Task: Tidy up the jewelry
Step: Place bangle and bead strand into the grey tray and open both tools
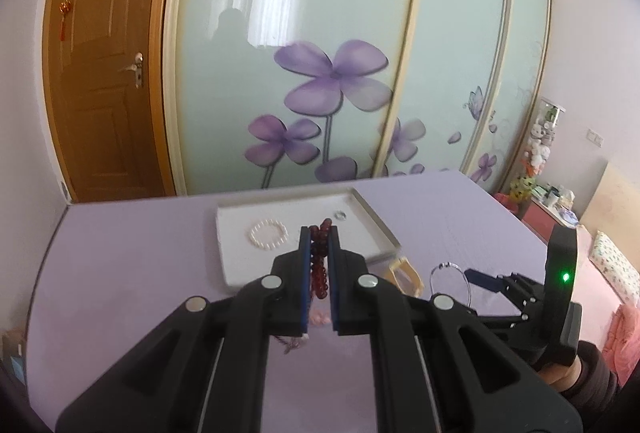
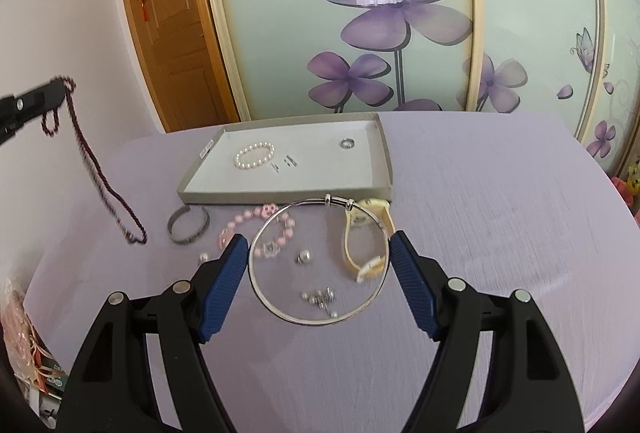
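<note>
Left-wrist view shows your work surface as a lilac bedspread, with a wardrobe of sliding glass doors printed with purple flowers behind it and a brown wooden door to its left. A red knotted ornament hangs on that door.

Your left gripper is clamped on a dark red bead necklace. The strand runs lengthwise between the blue pads, along the fingers. In the right-wrist view its free length hangs down and its lowest loop touches the bedspread near a grey cuff bracelet.

Your right gripper holds a thin silver bangle. The pads press its left and right edges, and the ring faces the camera with its clasp at the far side.

A shallow grey tray lies long side across the view. It holds a pearl bracelet, a silver ring and small dark pieces too small to identify. A sticker on its left rim is unreadable.

Just before the tray lie a pink bead bracelet, a yellow strap watch and loose small silver pieces.
</note>
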The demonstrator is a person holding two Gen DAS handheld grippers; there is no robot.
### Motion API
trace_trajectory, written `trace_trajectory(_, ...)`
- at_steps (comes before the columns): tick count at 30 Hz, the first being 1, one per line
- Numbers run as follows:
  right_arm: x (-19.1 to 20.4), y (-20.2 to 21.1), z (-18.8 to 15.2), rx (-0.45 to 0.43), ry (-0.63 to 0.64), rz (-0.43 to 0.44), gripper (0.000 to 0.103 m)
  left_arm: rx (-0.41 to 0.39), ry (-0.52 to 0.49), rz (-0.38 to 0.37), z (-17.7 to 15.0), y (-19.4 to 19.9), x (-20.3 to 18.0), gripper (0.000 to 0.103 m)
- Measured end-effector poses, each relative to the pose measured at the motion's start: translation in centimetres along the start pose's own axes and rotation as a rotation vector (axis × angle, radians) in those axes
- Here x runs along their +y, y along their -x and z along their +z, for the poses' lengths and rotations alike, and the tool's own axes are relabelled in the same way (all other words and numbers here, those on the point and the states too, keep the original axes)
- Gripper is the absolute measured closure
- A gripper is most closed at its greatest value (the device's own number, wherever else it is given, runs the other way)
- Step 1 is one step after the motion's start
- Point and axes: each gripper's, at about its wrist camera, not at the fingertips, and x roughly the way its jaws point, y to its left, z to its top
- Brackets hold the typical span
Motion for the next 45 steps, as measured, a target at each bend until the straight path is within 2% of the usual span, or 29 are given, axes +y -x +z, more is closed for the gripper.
trace_trajectory(8,-0.2,-3.4,3.7,0.007,0.007,-0.003,0.029,-0.039,0.009,0.06,5.8,-2.9,1.8,0.095)
trace_trajectory(13,-0.8,-6.5,5.9,0.029,0.009,-0.014,0.029,-0.032,0.018,0.08,8.2,-6.8,3.0,0.095)
trace_trajectory(22,-1.9,-12.1,7.9,0.093,0.014,-0.027,0.029,0.041,0.052,0.11,8.4,-14.5,5.6,0.095)
trace_trajectory(29,-2.1,-14.4,8.0,0.124,0.023,-0.03,0.029,0.098,0.06,0.132,6.9,-19.3,6.9,0.095)
trace_trajectory(36,-1.9,-15.3,7.8,0.146,0.033,-0.04,0.029,0.175,0.113,0.116,5.2,-22.6,8.3,0.094)
trace_trajectory(37,-1.8,-15.2,7.8,0.148,0.035,-0.041,0.029,0.181,0.122,0.112,5.0,-22.7,8.5,0.09)
trace_trajectory(40,-1.5,-15.2,7.8,0.151,0.044,-0.05,0.029,0.168,0.137,0.124,4.6,-21.9,9.3,0.062)
trace_trajectory(45,-0.9,-15.9,7.8,0.177,0.041,-0.065,0.029,0.137,0.147,0.145,4.1,-19.6,10.8,0.059)
